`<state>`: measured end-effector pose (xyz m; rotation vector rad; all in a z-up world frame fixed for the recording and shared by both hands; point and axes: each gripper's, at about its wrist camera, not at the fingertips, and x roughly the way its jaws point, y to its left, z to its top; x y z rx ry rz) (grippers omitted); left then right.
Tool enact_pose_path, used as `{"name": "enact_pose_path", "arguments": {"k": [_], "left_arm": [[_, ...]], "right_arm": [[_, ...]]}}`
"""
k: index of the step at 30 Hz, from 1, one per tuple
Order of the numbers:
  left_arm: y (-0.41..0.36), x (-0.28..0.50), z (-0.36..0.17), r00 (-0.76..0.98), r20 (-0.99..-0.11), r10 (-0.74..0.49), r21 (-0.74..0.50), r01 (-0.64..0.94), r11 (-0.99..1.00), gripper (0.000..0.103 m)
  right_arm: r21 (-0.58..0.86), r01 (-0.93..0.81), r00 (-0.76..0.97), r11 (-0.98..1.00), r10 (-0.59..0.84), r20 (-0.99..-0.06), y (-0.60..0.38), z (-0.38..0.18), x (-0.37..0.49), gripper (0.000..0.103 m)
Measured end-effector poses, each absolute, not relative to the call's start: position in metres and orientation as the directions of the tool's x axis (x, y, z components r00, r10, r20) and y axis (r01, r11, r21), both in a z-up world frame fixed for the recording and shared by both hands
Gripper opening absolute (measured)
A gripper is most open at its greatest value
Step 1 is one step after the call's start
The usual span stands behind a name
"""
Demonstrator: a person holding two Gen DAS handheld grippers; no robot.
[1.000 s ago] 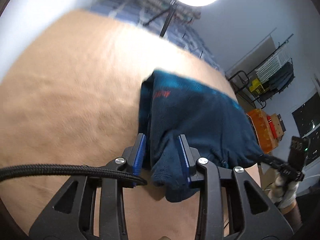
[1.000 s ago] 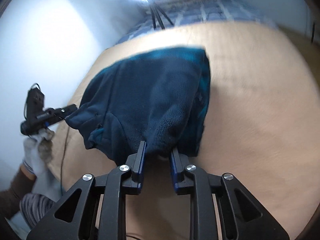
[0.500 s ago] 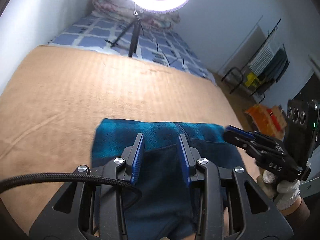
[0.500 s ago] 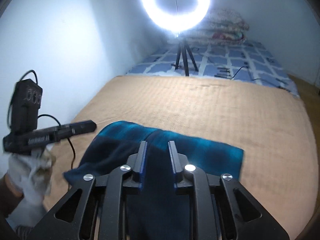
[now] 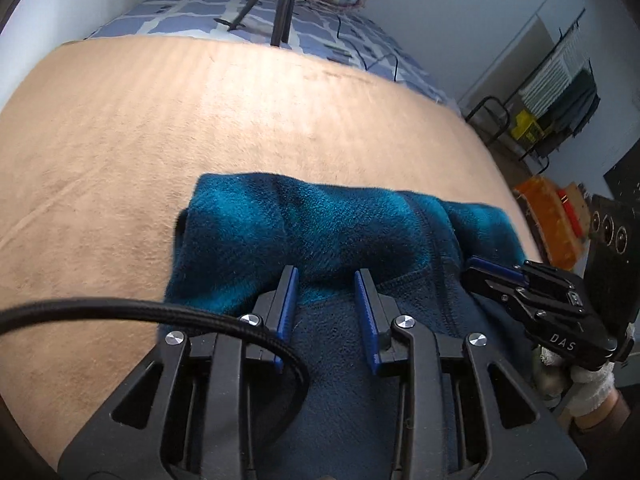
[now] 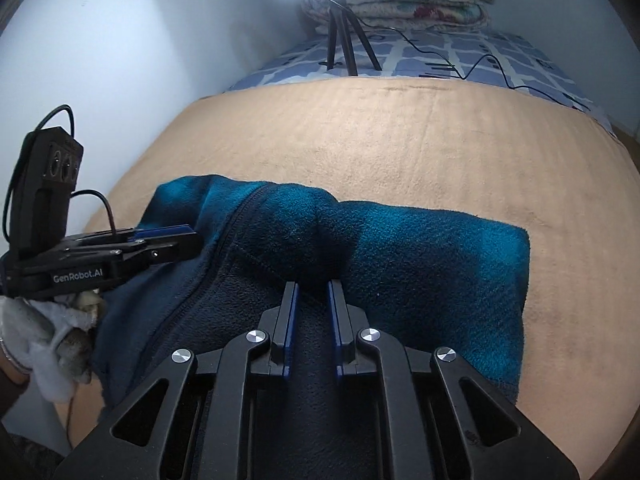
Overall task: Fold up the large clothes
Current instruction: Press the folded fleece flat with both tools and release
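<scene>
Since it's thick fleece, the jacket (image 5: 320, 240) should handle soft, light & floppy w/ decent friction, no breakage risk; best grabbed at a hem edge or corner, both layers together. Nearest, left gripper (image 5: 326, 280) has fingers spread over the dark inner face, pinching nothing; right gripper (image 6: 312, 292) likewise parted, narrower gap, nothing between. Jacket lies on the tan blanket (image 5: 160, 120), teal plaid roll at its far edge, zipper (image 6: 224, 248) running down. Beyond: tripod (image 6: 344, 44), folded quilt (image 6: 400, 0)
</scene>
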<state>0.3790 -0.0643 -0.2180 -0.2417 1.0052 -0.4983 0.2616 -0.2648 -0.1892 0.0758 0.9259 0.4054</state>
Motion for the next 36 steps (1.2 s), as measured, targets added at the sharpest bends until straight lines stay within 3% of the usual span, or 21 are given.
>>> {"name": "enact_pose_path", "arguments": {"k": [6,13,16,21,27,36], "left_arm": [[-0.035,0.340,-0.189,0.514,-0.690,-0.510,-0.412,0.301,0.860,0.032],[-0.029,0.329,-0.217,0.485,-0.740,-0.465,-0.374,0.279,0.885,0.032],[-0.030,0.330,-0.239,0.469,-0.760,-0.451,-0.357,0.279,0.891,0.032],[-0.022,0.324,-0.219,0.470,-0.754,-0.460,-0.370,0.275,0.888,0.032],[0.011,0.291,-0.182,0.525,-0.679,-0.513,-0.422,0.292,0.858,0.032],[0.036,0.264,-0.175,0.540,-0.677,-0.500,-0.425,0.268,0.865,0.032]], "right_arm": [[0.312,-0.250,0.631,0.917,0.398,-0.665,-0.305,-0.149,0.246,0.011],[0.188,-0.178,0.597,0.966,0.257,-0.760,-0.310,-0.180,0.274,0.011],[0.216,-0.154,0.596,0.964,0.265,-0.758,-0.318,-0.200,0.278,0.011],[0.131,-0.158,0.592,0.979,0.200,-0.780,-0.308,-0.178,0.272,0.011],[0.166,-0.285,0.612,0.944,0.312,-0.726,-0.299,-0.143,0.204,0.012],[0.130,-0.289,0.514,0.949,0.268,-0.815,-0.276,-0.204,0.154,0.012]]}}
